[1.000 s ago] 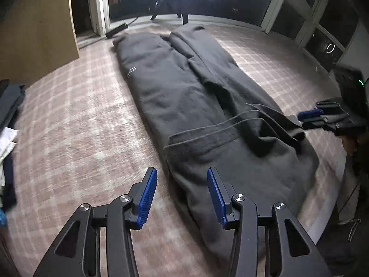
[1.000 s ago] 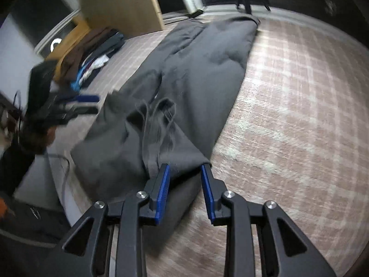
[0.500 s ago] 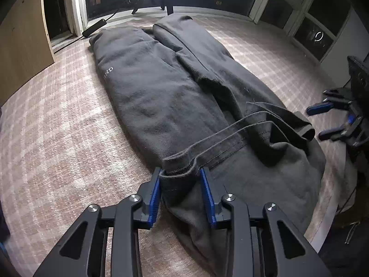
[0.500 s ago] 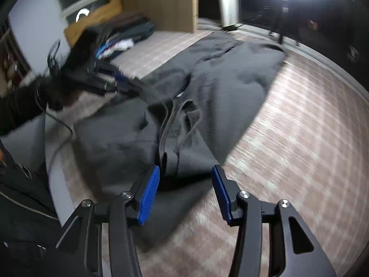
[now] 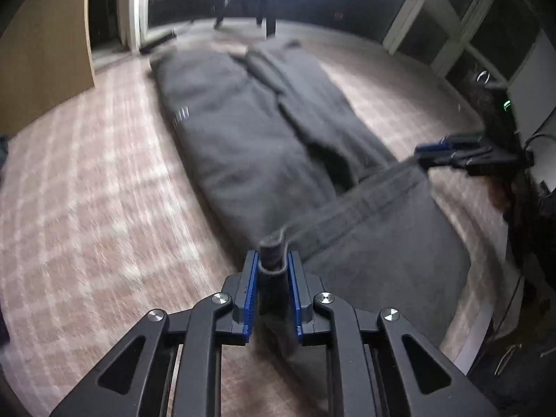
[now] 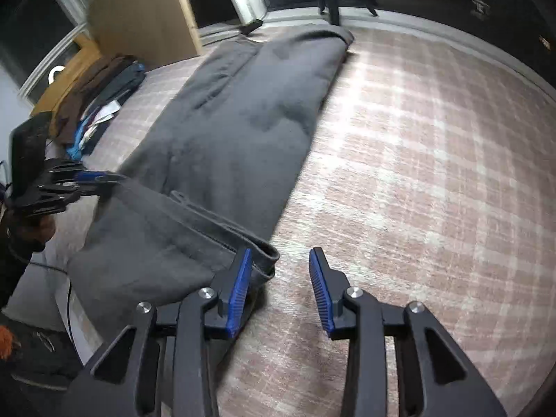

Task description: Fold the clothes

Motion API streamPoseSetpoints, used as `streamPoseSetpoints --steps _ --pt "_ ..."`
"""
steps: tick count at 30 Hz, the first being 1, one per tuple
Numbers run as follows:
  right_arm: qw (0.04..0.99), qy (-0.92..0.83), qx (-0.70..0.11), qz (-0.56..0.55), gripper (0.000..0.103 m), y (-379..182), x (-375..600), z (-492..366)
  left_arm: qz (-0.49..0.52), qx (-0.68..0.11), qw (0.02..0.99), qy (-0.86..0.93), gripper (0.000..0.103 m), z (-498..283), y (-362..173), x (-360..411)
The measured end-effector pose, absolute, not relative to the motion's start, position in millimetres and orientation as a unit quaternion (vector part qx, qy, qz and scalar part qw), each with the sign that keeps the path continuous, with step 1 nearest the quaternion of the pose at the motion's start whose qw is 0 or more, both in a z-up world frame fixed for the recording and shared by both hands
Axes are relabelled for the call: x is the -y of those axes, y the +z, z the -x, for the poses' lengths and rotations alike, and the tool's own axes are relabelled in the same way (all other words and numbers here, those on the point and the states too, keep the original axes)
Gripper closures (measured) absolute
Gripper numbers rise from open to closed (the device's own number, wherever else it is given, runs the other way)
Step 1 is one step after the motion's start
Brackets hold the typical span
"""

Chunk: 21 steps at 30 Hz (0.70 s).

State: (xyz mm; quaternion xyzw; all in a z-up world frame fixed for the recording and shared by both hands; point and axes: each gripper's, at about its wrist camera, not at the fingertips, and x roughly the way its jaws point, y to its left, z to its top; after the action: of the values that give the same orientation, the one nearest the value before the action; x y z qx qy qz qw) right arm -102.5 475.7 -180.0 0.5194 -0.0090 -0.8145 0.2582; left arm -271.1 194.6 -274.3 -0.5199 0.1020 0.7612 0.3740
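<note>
A plaid bed (image 6: 434, 146) carries dark grey trousers (image 5: 243, 146), legs running away toward the windows, waistband (image 5: 351, 208) at the near edge. A pile of clothes (image 6: 93, 104) lies far left in the right wrist view.

The step looks like taking both waistband corners to fold the trousers. To do it well, both grips should sit evenly on the band, keeping it taut and level between them before lifting.

The left gripper (image 5: 272, 271) points steeply down, its jaws closing on a bunched waistband corner, pads pressing cloth. The right gripper (image 6: 279, 274) also tilts down at the other corner; its jaws are closing, but the cloth lies only against the left pad, the gap itself bare.
</note>
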Motion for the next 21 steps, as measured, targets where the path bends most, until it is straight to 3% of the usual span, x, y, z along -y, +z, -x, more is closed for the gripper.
streamPoseSetpoints --steps 2,3,7,11,13,21 --pt "0.278 -0.815 0.006 -0.509 0.052 -176 -473 97 0.510 -0.114 0.377 0.765 0.078 266 -270 -197" --pt "0.278 -0.817 0.002 -0.505 0.051 -176 -472 95 0.502 -0.117 0.378 0.770 0.073 264 -265 -197" --pt "0.267 -0.815 0.006 -0.514 0.051 -187 -474 96 0.476 -0.134 0.369 0.787 0.071 262 -251 -196" --pt "0.275 -0.815 0.071 -0.505 0.051 -195 -492 87 0.450 -0.160 0.413 0.775 0.070 259 -237 -217" --pt "0.285 -0.814 0.087 -0.498 0.051 -196 -493 86 0.435 -0.176 0.449 0.760 0.062 256 -234 -239" --pt "0.298 -0.824 0.049 -0.480 0.051 -197 -473 83 0.409 -0.275 0.506 0.708 0.062 254 -262 -317"
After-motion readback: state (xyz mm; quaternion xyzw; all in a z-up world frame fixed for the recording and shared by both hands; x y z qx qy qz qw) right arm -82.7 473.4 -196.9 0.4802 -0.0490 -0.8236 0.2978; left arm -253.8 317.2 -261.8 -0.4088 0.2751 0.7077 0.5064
